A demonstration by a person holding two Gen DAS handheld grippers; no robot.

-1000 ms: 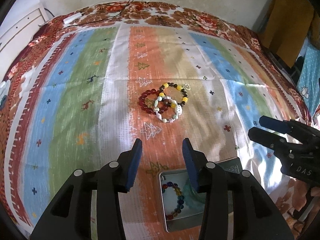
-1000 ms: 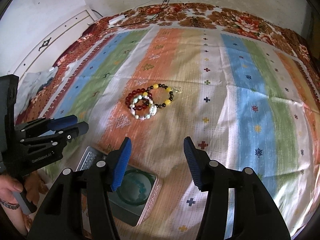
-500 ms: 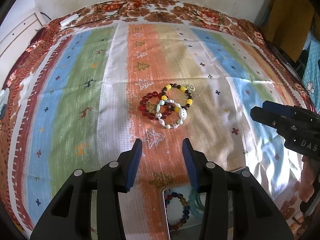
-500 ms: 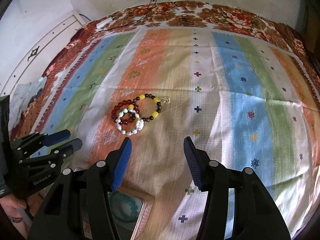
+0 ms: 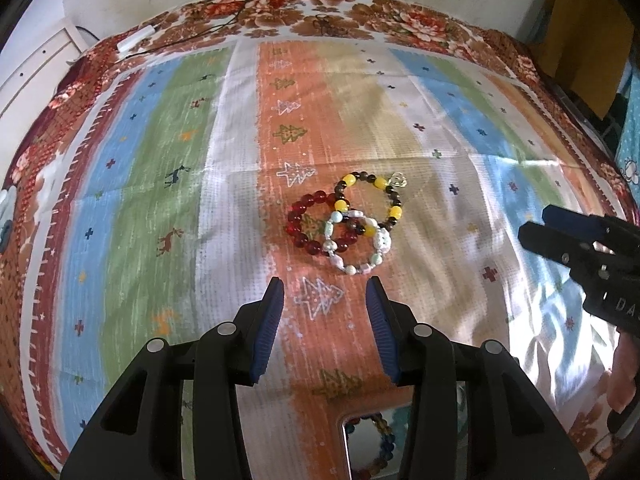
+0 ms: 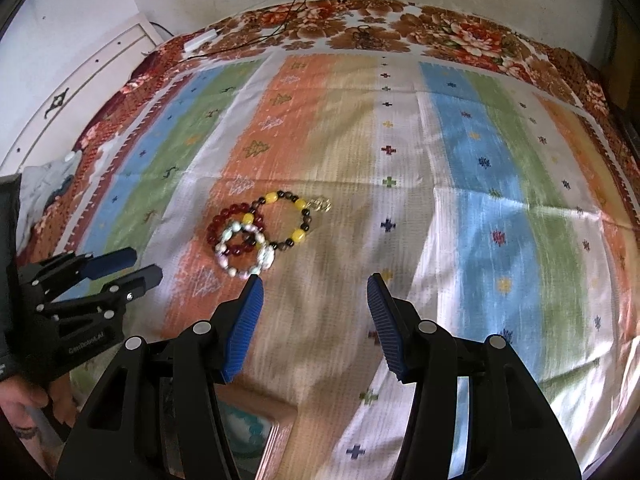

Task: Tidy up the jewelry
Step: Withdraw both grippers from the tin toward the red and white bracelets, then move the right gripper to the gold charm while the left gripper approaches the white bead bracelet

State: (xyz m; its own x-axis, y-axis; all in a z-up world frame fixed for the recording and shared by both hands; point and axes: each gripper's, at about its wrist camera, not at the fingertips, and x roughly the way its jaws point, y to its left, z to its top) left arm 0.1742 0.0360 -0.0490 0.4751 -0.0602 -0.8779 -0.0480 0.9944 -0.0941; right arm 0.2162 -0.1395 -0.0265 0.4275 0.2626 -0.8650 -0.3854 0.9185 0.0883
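Three bead bracelets lie overlapping on the striped bedspread: a red one (image 5: 298,220) (image 6: 216,224), a yellow-and-dark one (image 5: 394,208) (image 6: 300,222) with a small silver charm, and a white-and-pastel one (image 5: 366,258) (image 6: 260,258). My left gripper (image 5: 326,294) is open and empty, just short of them. My right gripper (image 6: 314,288) is open and empty, near the white bracelet. A metal tin (image 5: 368,440) (image 6: 256,432) holding a multicoloured bracelet and a teal one sits under the grippers at the near edge.
The striped bedspread (image 5: 160,160) covers the whole bed, with a floral border at the back. A white power strip (image 5: 134,38) and black cables lie at the far left. A white cabinet (image 6: 80,76) stands left of the bed.
Both grippers have moved forward over the bed towards the bracelets. The tin has slid down to the bottom edge of both views. Both stay open.
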